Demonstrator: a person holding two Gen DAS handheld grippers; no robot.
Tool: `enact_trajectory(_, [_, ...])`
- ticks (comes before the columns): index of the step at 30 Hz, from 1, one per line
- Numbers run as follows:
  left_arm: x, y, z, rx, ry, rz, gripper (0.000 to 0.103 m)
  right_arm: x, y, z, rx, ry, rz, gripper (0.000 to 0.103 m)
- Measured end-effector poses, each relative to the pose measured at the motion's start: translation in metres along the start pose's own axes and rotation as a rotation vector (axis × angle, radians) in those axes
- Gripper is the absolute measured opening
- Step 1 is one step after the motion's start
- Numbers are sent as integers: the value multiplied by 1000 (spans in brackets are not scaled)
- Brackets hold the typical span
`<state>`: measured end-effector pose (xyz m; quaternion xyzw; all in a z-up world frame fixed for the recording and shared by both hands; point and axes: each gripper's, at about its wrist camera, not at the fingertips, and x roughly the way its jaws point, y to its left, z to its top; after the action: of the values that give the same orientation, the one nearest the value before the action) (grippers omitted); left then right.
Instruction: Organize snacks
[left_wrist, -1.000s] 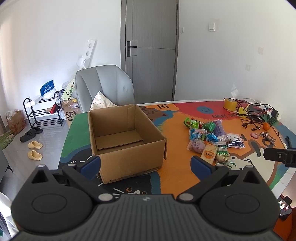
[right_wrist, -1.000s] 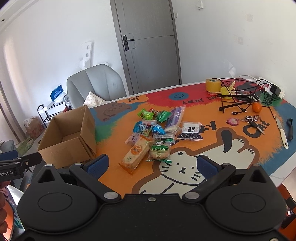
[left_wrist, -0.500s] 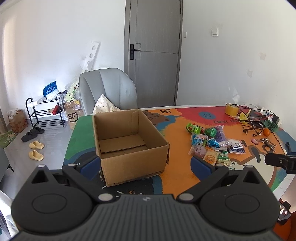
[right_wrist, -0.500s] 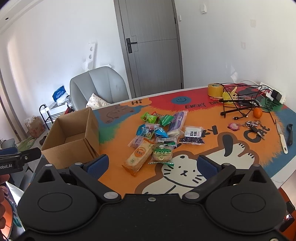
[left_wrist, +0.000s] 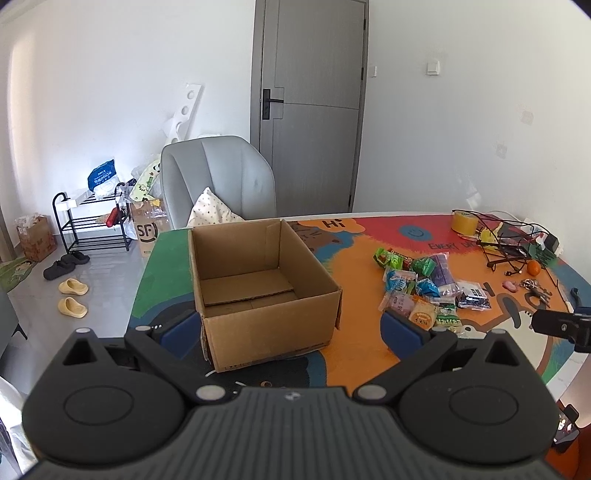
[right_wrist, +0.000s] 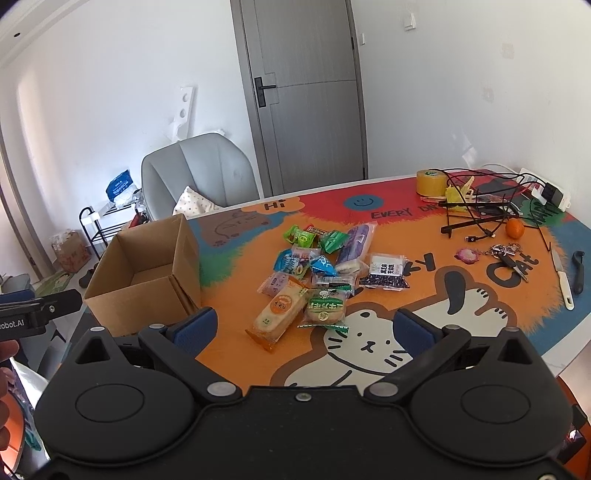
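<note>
An open, empty cardboard box (left_wrist: 258, 284) (right_wrist: 147, 273) stands on the left part of the colourful table mat (right_wrist: 424, 306). To its right lies a heap of several wrapped snacks (right_wrist: 317, 273) (left_wrist: 428, 288), among them an orange-wrapped cake (right_wrist: 280, 314), a green-labelled bun (right_wrist: 325, 310) and a dark bag with a white label (right_wrist: 386, 271). My left gripper (left_wrist: 291, 328) is open, held in front of the box with nothing between its fingers. My right gripper (right_wrist: 304, 326) is open too, hovering just short of the snack heap.
Cables (right_wrist: 476, 210), a tape roll (right_wrist: 430, 182), an orange (right_wrist: 514, 229), keys (right_wrist: 509, 254) and a knife (right_wrist: 561, 280) lie at the table's right end. A grey chair (left_wrist: 218, 181) stands behind the table. A shoe rack (left_wrist: 92, 221) and slippers (left_wrist: 72, 295) are on the floor.
Both views have tilted upward and pulled back a little from the table. The box and snacks lie as before. Both grippers remain open.
</note>
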<state>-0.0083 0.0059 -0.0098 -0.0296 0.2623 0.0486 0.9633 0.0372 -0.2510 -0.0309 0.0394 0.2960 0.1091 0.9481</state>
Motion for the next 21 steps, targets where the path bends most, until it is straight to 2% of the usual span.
enact_trajectory(15, [6,-2,-3,0,9,2,103,7,0,-3,-3,13,-8,103])
enact_trajectory(21, [13,-12,-3,33,13,1,103,16,-5,-6,2,23,-20,103])
